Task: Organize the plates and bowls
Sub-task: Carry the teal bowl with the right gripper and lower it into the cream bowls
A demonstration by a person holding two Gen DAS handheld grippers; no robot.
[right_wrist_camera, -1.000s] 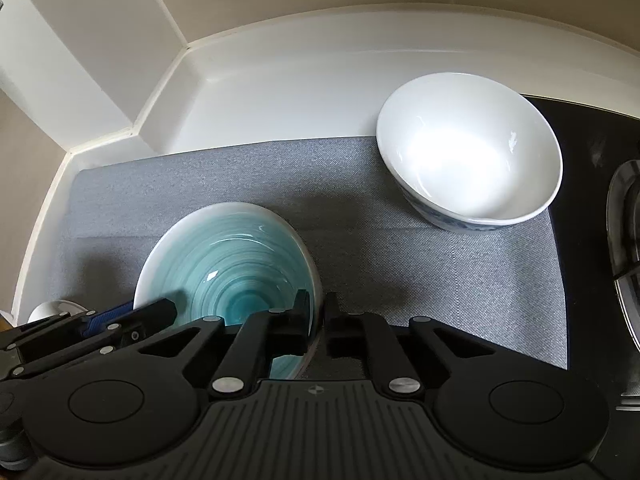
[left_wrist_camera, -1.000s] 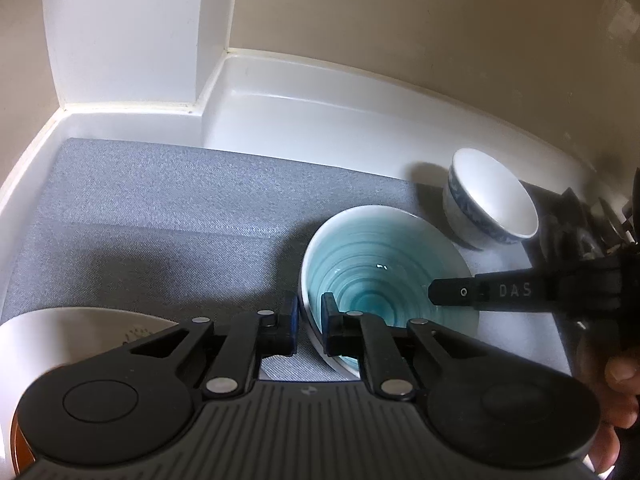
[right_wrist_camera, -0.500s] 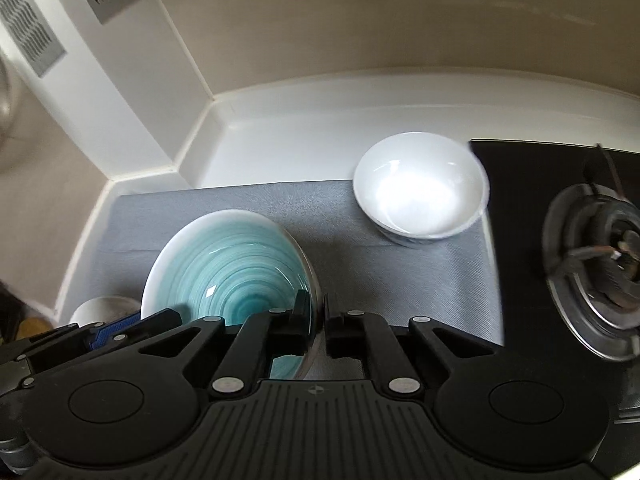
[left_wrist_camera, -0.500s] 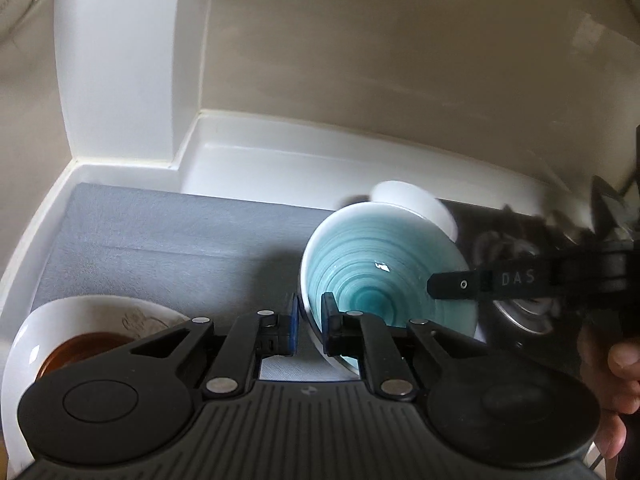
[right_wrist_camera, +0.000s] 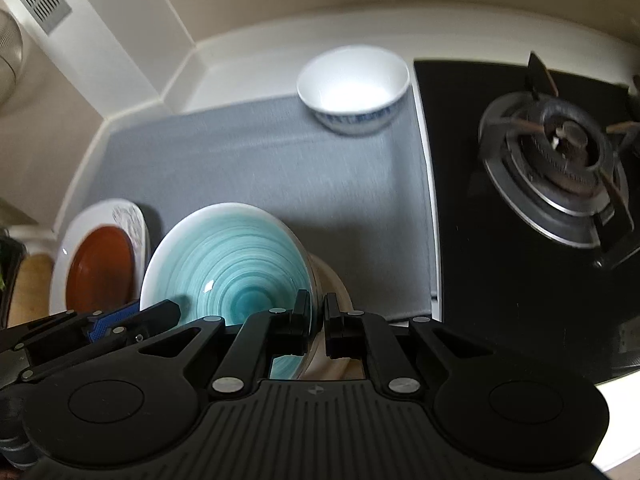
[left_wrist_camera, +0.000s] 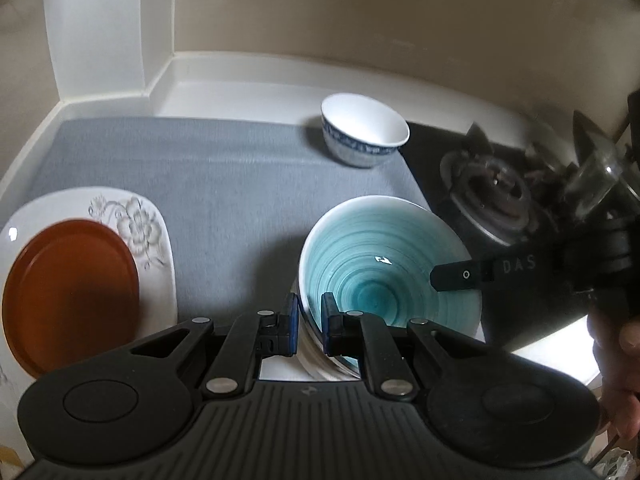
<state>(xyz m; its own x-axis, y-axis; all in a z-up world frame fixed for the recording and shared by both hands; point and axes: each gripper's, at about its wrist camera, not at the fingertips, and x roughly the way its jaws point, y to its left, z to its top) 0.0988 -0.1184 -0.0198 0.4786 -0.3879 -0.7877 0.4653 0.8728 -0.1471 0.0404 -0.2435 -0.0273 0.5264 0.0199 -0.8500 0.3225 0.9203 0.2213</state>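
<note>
While both tools (left_wrist_camera: 309, 322) (right_wrist_camera: 317, 322) pinch it, teal bowl (left_wrist_camera: 384, 264) aloft

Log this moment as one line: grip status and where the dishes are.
left gripper: shut on teal bowl rim | right gripper: shut on opposite rim | white bowl: on grey mat | brown plate: on floral plate

Teal bowl (left_wrist_camera: 384, 264) held aloft; white bowl (left_wrist_camera: 364, 134) on mat.

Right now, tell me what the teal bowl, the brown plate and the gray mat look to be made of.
Teal bowl: likely glazed ceramic; glossy, with a bright highlight and concentric painted rings, white rim.
Brown plate: smooth with a dull sheen; could be glazed ceramic or plastic, the look leaves it open.
Gray mat: seemingly woven fabric or textured silicone; matte, fine grain, no reflections.
</note>
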